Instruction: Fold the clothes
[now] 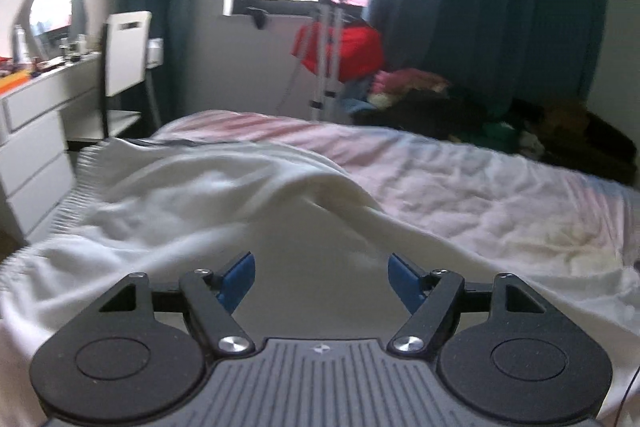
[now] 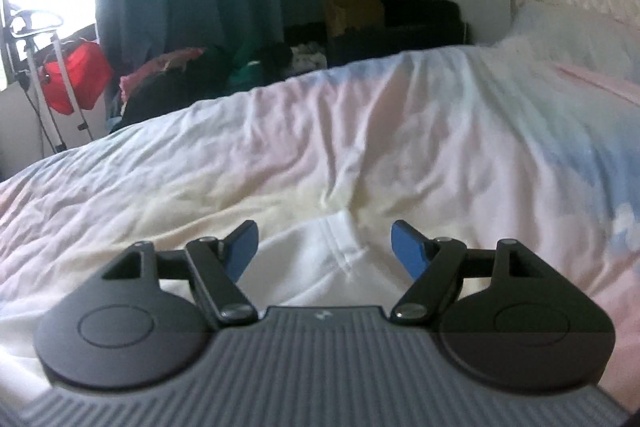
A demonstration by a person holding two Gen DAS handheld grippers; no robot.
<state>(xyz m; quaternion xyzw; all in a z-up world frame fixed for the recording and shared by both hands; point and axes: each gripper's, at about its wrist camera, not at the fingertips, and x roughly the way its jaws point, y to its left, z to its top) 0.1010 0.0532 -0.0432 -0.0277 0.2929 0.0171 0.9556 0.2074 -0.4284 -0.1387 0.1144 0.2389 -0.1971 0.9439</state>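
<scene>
My two tongs, left (image 1: 321,277) and right (image 2: 324,251), gape empty over one blurred white garment (image 1: 192,199) on the bed (image 2: 400,131).

1. The left gripper (image 1: 321,277) points forward and slightly down, its jaws spread wide apart with nothing between them.
2. Its blue fingertips (image 1: 239,277) angle outward on black linkage arms, and both show clearly at the bottom of the left wrist view.
3. The right gripper (image 2: 324,249) sits level and also faces forward, its jaws parted just as wide.
4. Its blue fingertips (image 2: 408,249) hold nothing and touch nothing.
</scene>
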